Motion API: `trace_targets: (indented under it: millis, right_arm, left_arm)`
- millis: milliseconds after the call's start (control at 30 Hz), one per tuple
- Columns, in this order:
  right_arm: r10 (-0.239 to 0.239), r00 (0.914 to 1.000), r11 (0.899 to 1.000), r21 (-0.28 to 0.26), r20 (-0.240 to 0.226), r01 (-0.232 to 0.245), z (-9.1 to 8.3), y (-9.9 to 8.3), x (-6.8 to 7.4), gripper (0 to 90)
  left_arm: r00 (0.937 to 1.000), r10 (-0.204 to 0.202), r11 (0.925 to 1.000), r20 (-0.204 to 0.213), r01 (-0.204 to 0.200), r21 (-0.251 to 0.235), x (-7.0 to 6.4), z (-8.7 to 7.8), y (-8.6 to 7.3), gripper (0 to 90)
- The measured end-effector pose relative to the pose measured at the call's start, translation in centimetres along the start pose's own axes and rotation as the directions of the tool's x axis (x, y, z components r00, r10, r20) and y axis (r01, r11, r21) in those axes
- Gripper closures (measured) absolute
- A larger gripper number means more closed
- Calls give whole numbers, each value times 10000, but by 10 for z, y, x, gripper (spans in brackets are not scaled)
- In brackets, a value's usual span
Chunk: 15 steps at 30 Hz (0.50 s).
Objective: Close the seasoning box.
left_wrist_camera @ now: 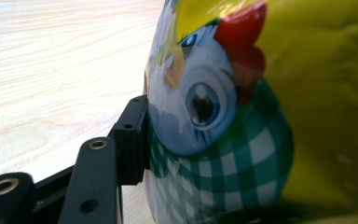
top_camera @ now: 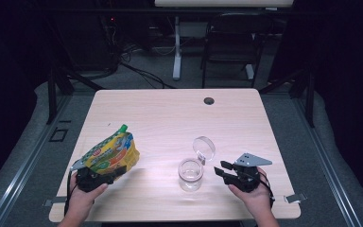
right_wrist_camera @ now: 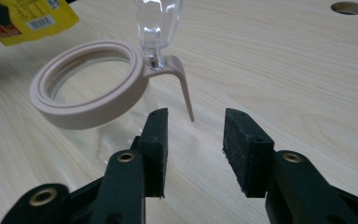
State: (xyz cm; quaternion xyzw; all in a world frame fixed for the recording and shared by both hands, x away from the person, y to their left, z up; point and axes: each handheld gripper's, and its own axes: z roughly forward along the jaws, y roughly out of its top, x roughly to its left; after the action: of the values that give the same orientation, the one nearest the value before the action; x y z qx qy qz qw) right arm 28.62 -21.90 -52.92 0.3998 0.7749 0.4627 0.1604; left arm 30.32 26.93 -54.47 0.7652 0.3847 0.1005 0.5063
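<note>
Holding the yellow pouch [top_camera: 111, 155] clamped in my left gripper [top_camera: 96, 178], I keep it tilted above the desk [top_camera: 170, 113], its green cap [top_camera: 122, 127] pointing up and away from me. The glass jar [top_camera: 190, 174] stands open to its right, hinged lid [top_camera: 203, 147] flipped back, just beside my right gripper [top_camera: 223, 170], which is spread wide and empty. My left gripper's second jaw is hidden behind the pouch.

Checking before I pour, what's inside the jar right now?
The jar stands with its lid flipped up. It looks empty: through the rim only clear glass and table show. The very bottom is blurred by glare.
</note>
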Motion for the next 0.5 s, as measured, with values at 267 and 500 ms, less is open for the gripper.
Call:
trace_targets:
  millis: [267,500]
  right_arm:
    - [15,9998,9997,-249,196,-10,-4,-1,-1,557]
    - [-252,9988,9996,-129,409,257,-6,0,1,591]
  left_arm:
    - [9998,197,9997,21,-197,133,-5,2,3,489]
    - [9992,397,9992,84,-397,32,-9,2,6,490]
